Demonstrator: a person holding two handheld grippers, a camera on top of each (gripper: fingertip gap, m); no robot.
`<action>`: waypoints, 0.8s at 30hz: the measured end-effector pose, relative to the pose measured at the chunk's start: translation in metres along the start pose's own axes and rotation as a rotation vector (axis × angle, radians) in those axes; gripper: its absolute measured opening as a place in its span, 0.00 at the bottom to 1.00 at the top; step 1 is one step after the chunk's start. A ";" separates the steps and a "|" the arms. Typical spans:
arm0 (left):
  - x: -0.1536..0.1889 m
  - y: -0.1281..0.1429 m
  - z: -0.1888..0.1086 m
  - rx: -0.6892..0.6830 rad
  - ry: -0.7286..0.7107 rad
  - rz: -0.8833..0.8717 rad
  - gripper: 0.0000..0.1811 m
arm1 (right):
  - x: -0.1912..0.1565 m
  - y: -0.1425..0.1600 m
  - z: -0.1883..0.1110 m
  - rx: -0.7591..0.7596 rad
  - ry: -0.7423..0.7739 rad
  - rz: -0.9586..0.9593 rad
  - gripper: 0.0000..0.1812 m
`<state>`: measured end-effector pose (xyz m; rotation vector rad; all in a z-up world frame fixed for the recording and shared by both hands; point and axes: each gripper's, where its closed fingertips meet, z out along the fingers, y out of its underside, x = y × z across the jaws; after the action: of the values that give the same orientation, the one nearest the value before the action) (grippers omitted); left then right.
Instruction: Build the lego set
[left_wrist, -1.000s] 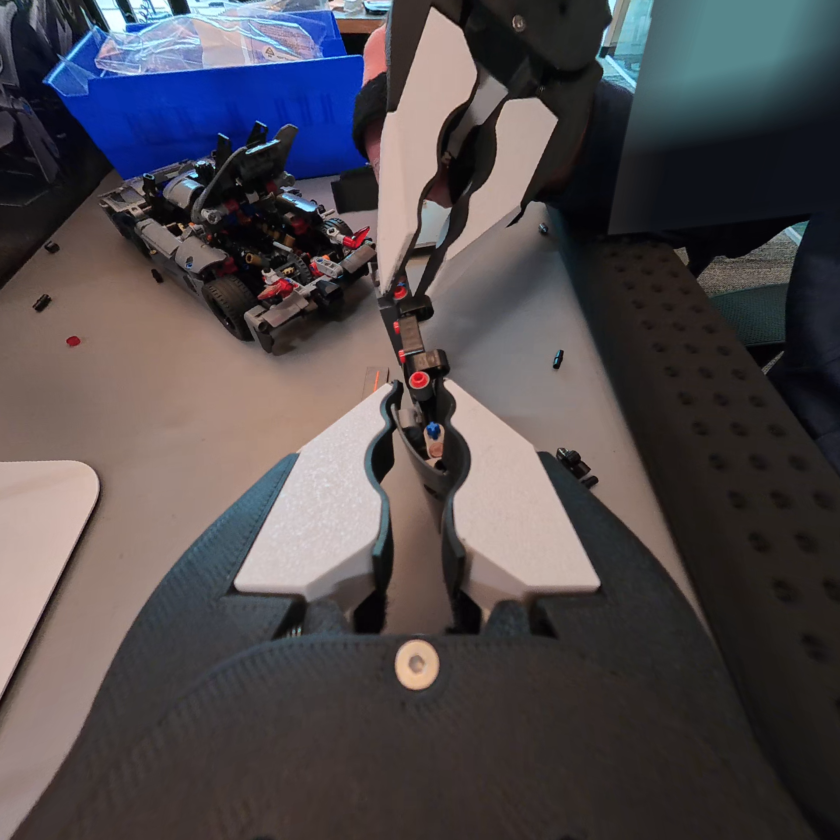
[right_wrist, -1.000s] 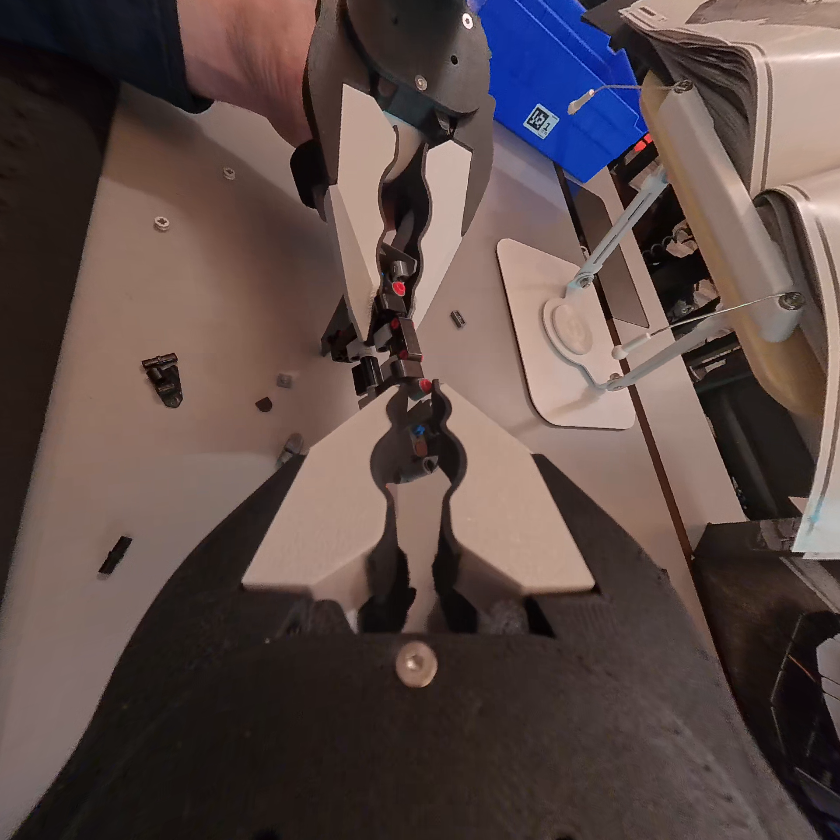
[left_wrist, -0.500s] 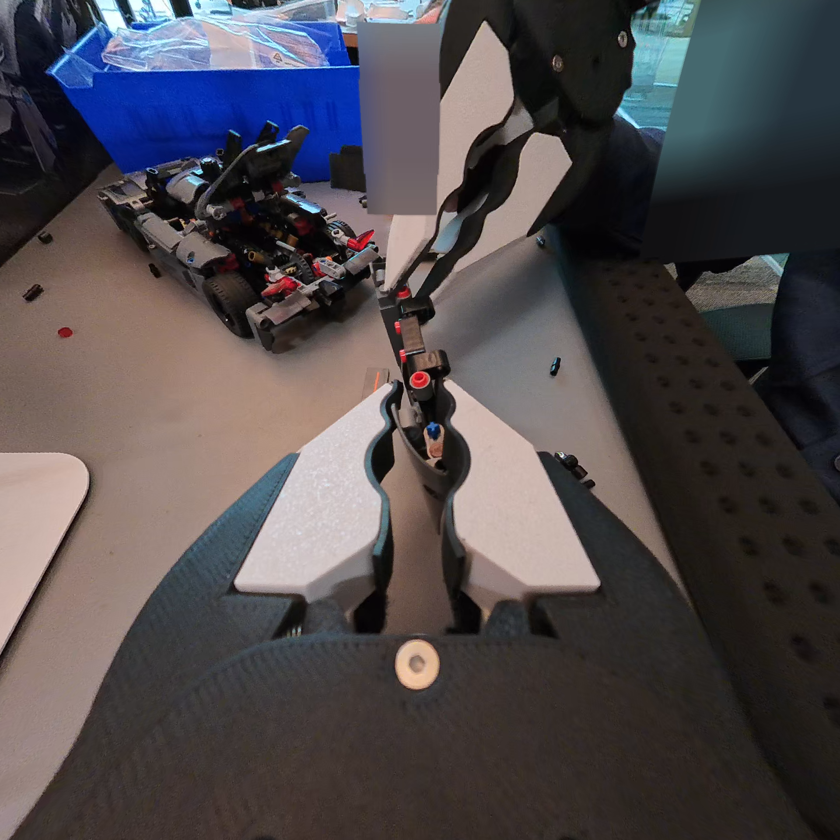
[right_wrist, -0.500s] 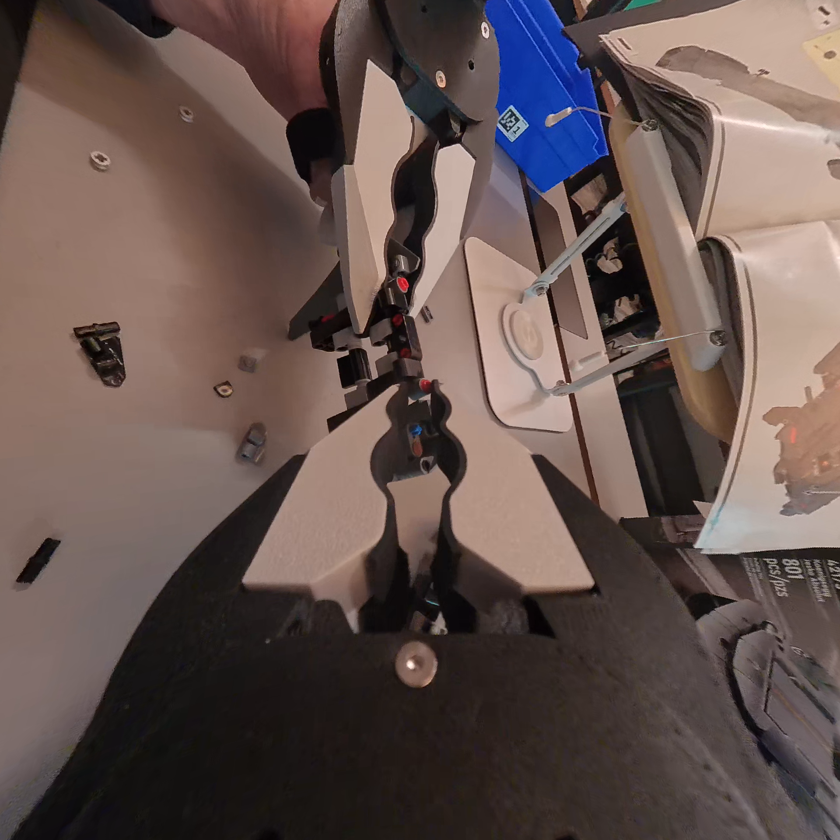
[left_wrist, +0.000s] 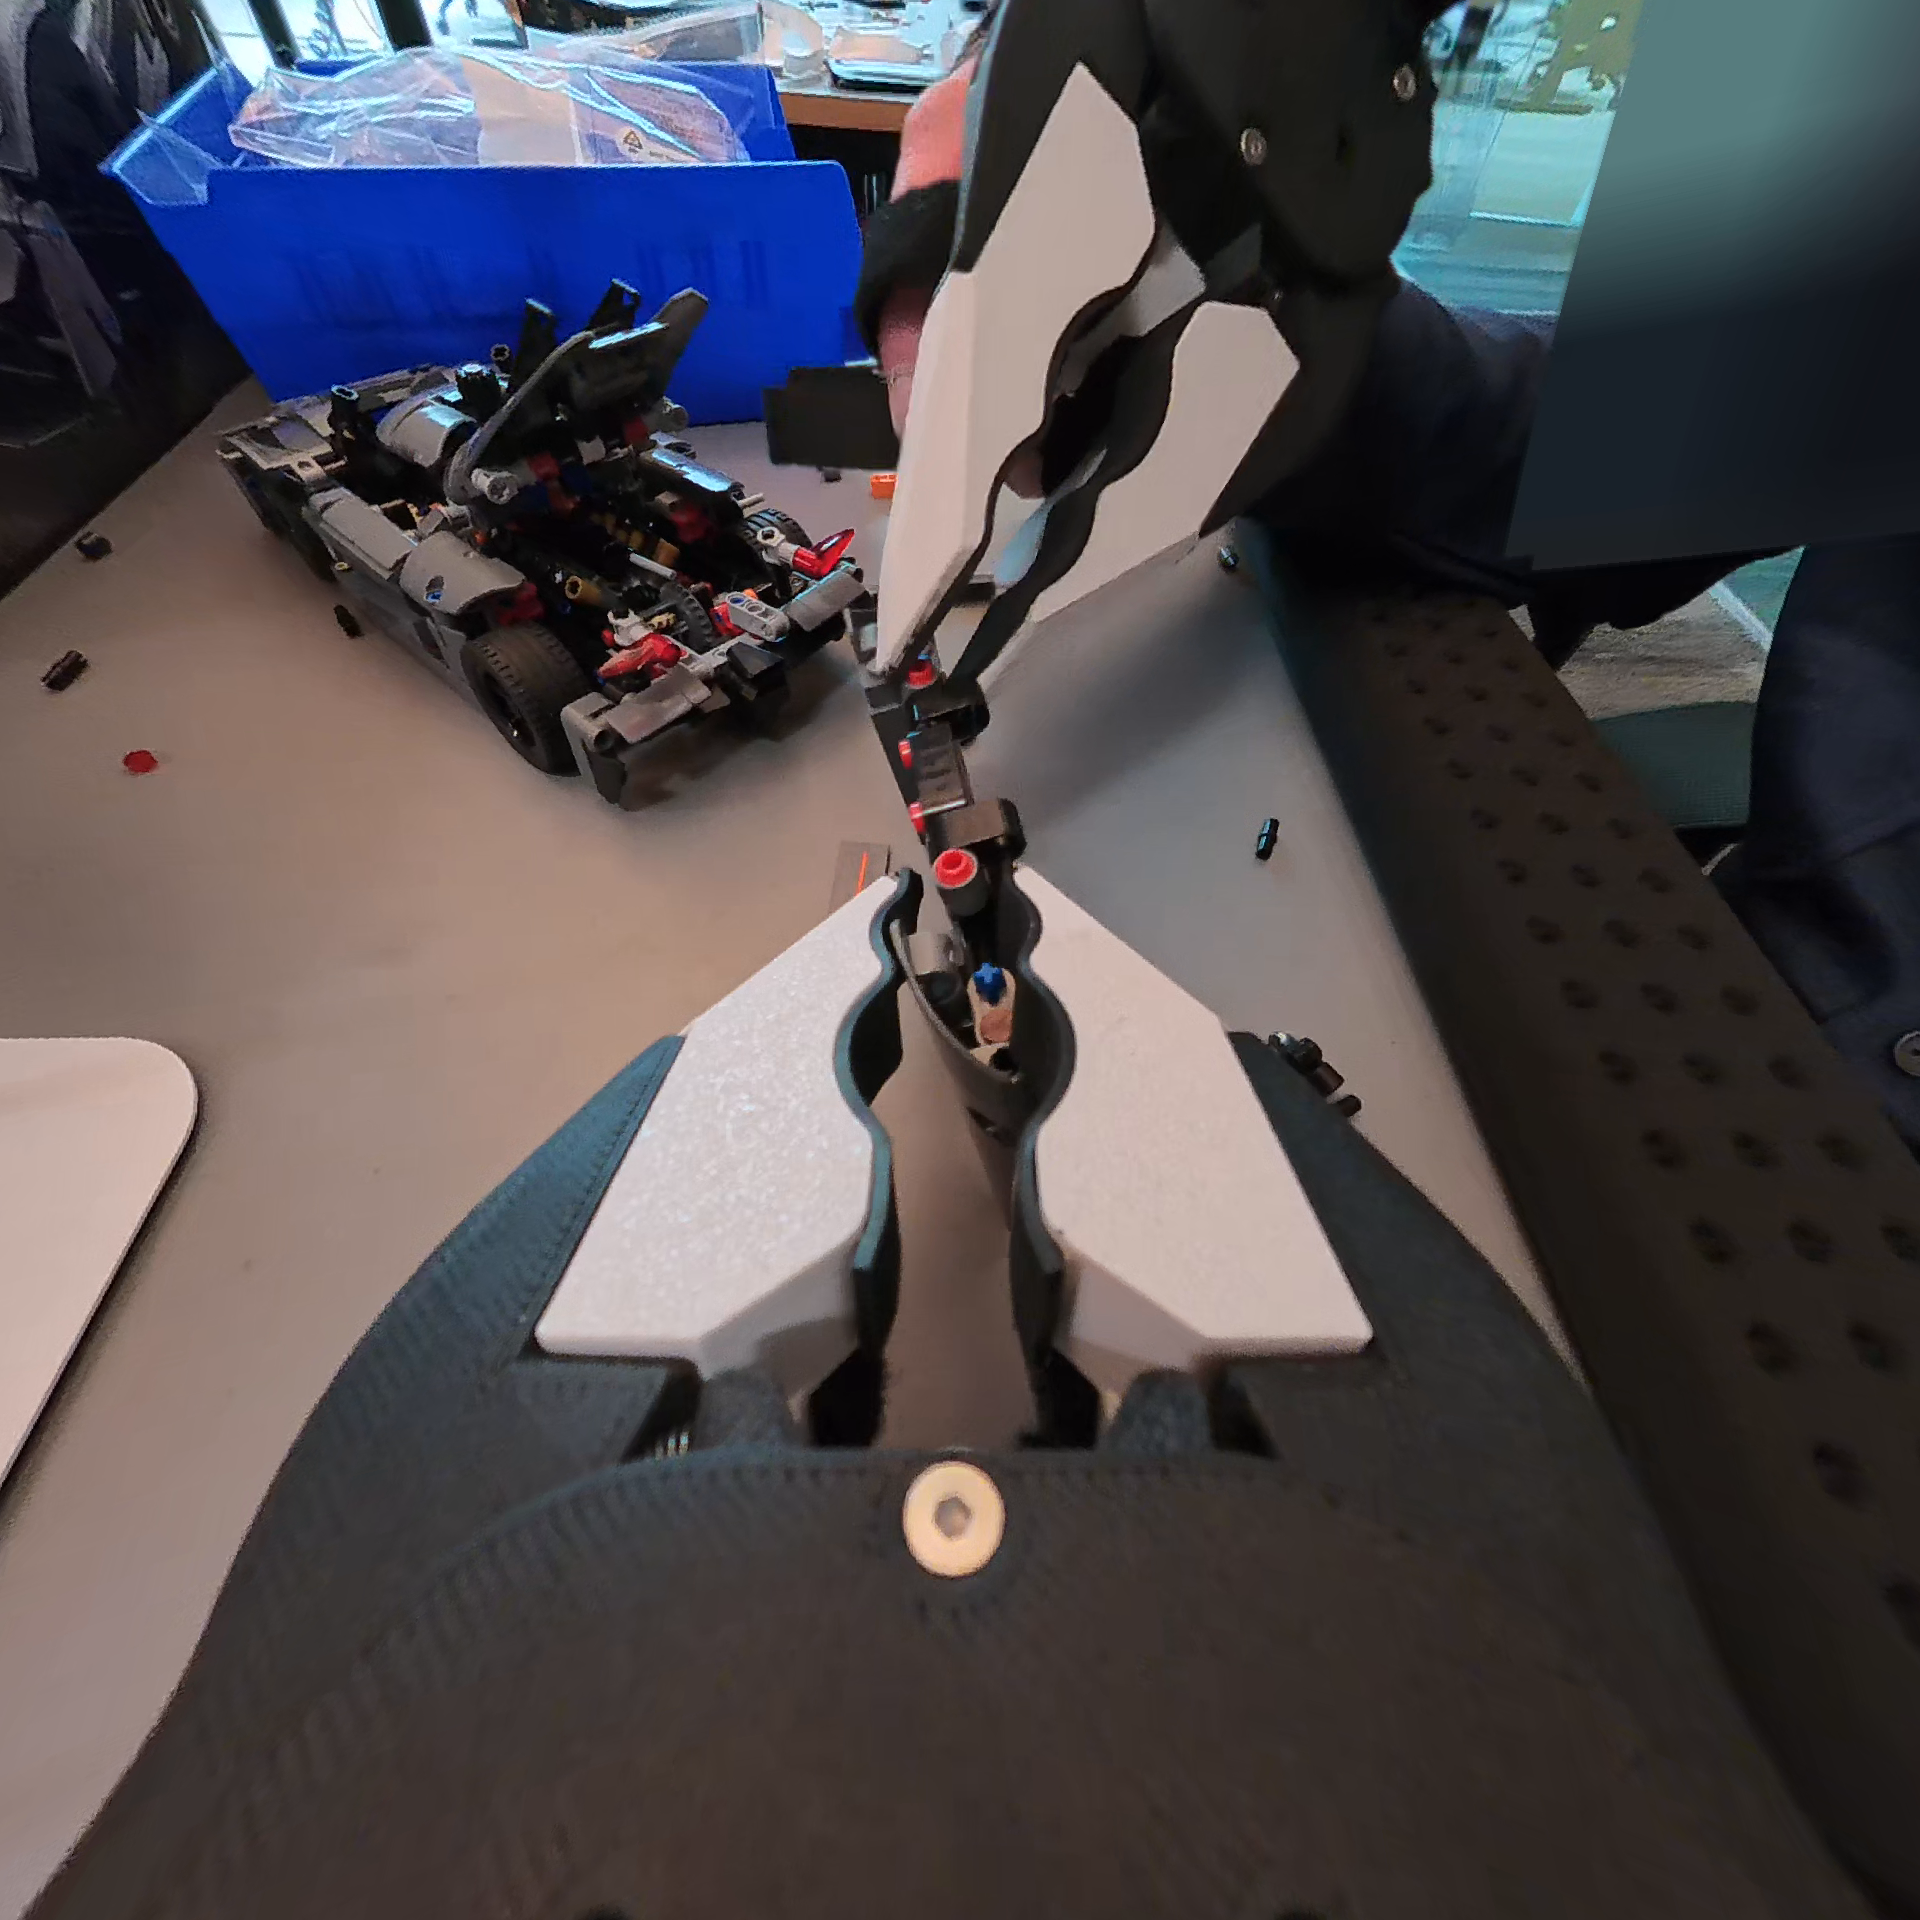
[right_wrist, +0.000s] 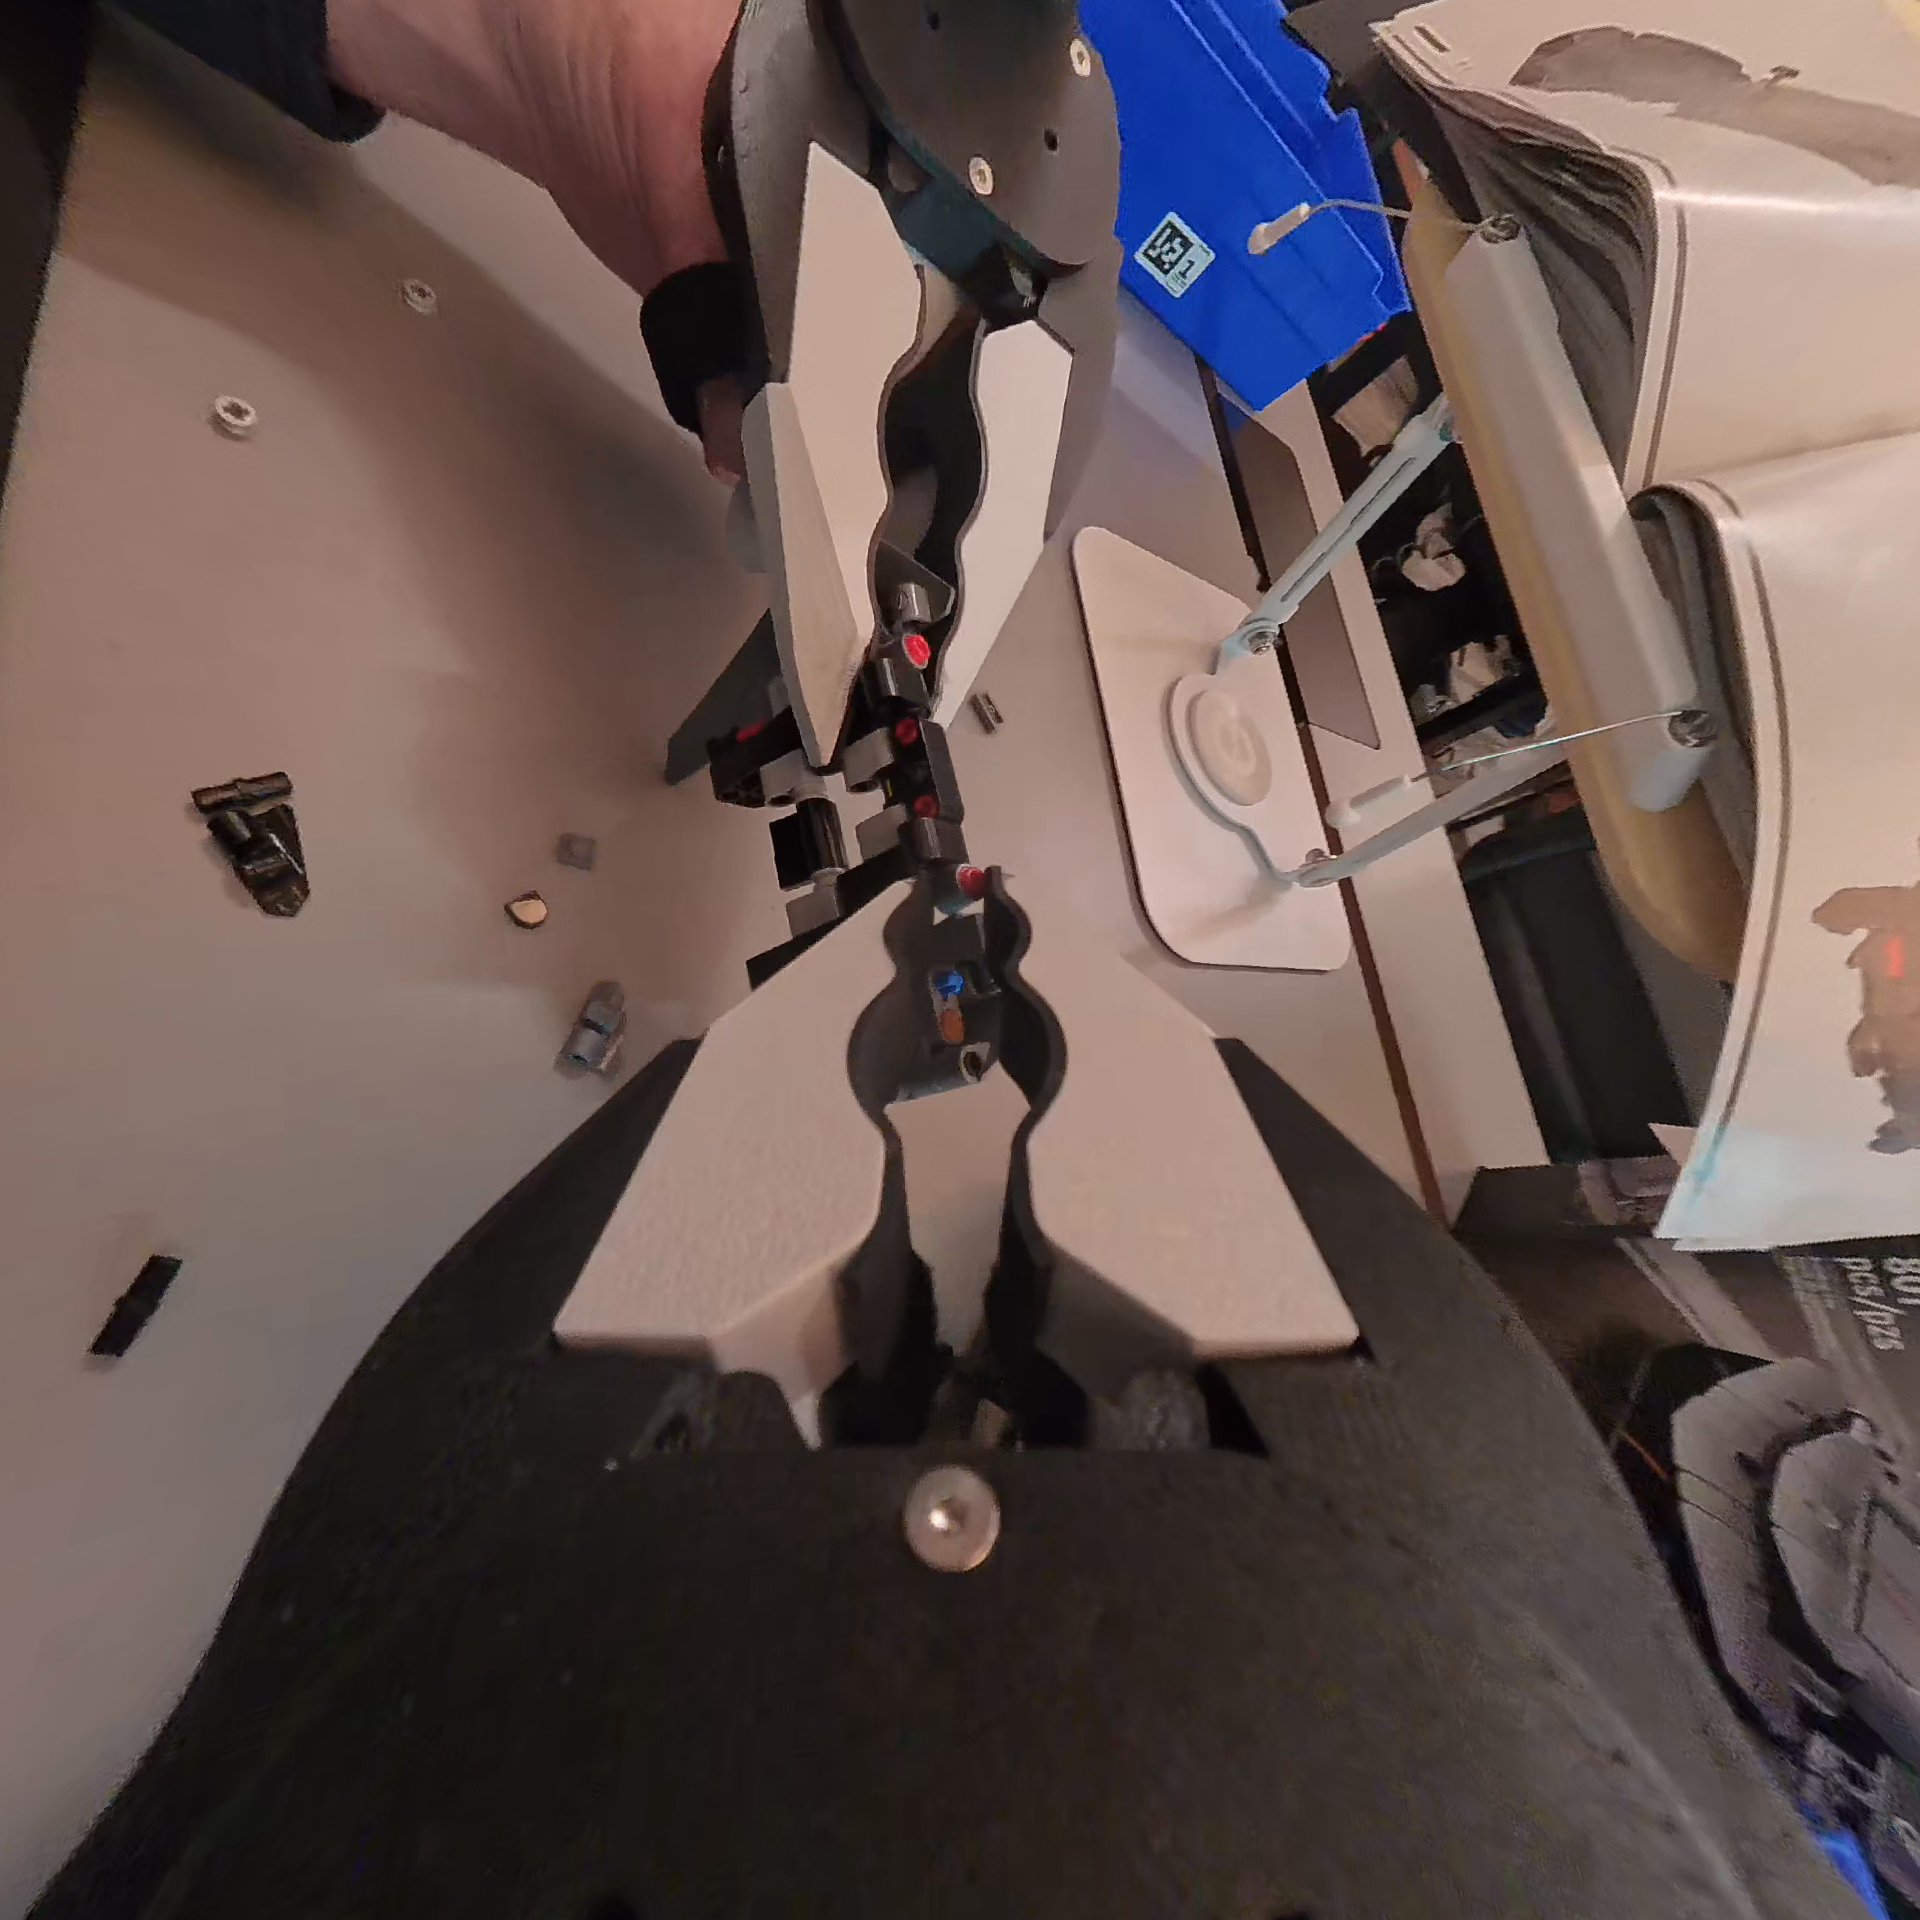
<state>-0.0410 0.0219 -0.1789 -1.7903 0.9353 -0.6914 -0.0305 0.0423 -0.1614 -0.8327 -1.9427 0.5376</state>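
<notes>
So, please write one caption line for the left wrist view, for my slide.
Two white-fingered claws, left and right, hold one slim black lego sub-assembly with red pins above the grey table, near a half-built dark lego car.

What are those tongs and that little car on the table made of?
The left tongs look like printed plastic: grainy white fingers on a black, finely ridged body. The car seems to be glossy moulded plastic bricks, with tyres that look like matte rubber.

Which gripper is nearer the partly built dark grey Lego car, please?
Right. The right gripper hangs just beside the dark grey Lego car; the left gripper sits farther back. Both grip the black sub-assembly.
</notes>
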 end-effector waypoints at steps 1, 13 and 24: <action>0.000 0.000 0.000 -0.004 -0.004 0.006 0.07 | 0.000 0.000 0.000 0.002 -0.007 0.014 0.04; 0.001 0.000 0.001 -0.016 -0.009 0.025 0.07 | 0.000 -0.002 -0.003 0.038 -0.053 0.098 0.05; 0.003 0.000 0.001 -0.028 -0.010 0.041 0.07 | 0.068 -0.003 -0.092 0.190 0.229 0.281 0.10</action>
<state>-0.0385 0.0201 -0.1791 -1.7928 0.9761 -0.6458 0.0258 0.0937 -0.0758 -1.0039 -1.5501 0.7464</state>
